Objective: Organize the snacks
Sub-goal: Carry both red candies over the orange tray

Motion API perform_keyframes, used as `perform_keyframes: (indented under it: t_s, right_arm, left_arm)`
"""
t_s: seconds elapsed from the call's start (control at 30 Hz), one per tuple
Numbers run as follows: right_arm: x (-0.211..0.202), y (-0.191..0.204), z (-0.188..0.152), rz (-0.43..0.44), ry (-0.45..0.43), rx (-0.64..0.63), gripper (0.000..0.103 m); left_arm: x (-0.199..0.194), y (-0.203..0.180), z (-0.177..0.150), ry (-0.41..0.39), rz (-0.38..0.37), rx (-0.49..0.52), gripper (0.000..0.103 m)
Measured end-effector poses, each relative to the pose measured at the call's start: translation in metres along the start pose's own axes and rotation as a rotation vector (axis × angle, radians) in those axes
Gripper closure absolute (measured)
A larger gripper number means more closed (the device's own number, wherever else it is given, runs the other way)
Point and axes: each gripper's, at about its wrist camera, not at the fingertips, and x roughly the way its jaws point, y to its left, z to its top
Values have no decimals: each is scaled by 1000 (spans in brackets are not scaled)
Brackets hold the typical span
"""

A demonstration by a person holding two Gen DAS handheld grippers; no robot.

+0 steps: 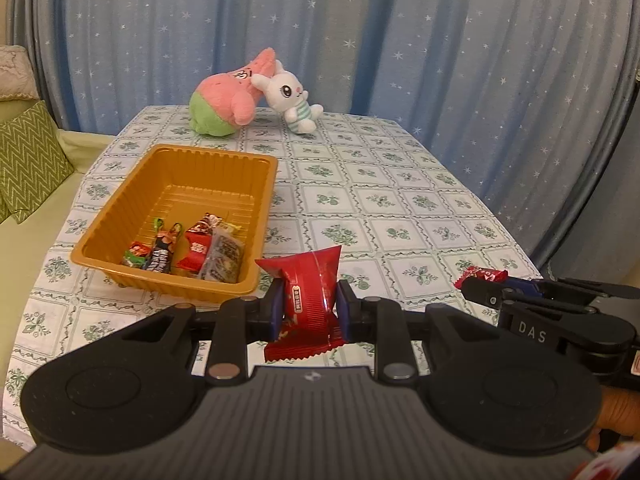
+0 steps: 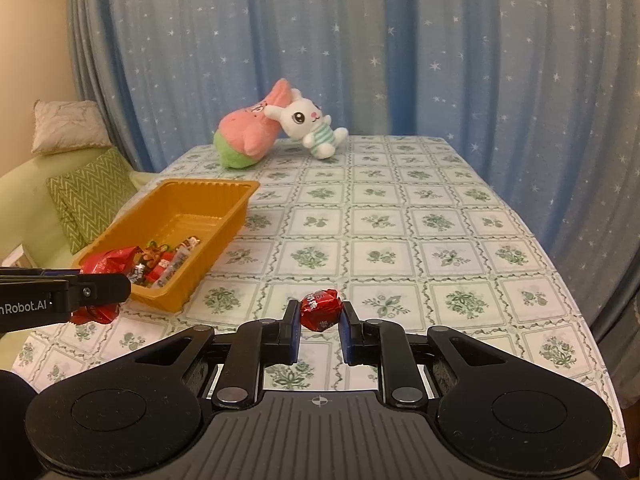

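Red packet (image 1: 310, 300) upright in left tongs (image 1: 308, 306)

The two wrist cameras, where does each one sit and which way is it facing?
Left wrist: on the left gripper, looking along its jaws, shut on a red snack packet, toward the orange tray; right gripper at right.
Right wrist: on the right gripper, gripping a small red candy; left gripper at left.
Shared: tray, pink plush, bunny plush, tablecloth, curtain.
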Motion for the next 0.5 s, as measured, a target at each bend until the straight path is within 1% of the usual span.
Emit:
perform_keyframes:
  t_s: [0.17,0.5]
  right_arm:
    - [6,16,4,40,4,-22,83]
    - [33,66,21,129,8,-91,83]
  left_arm:
    - [-2,15,1,1,30,-10,79]
    - [0,52,11,9,84,-27,79]
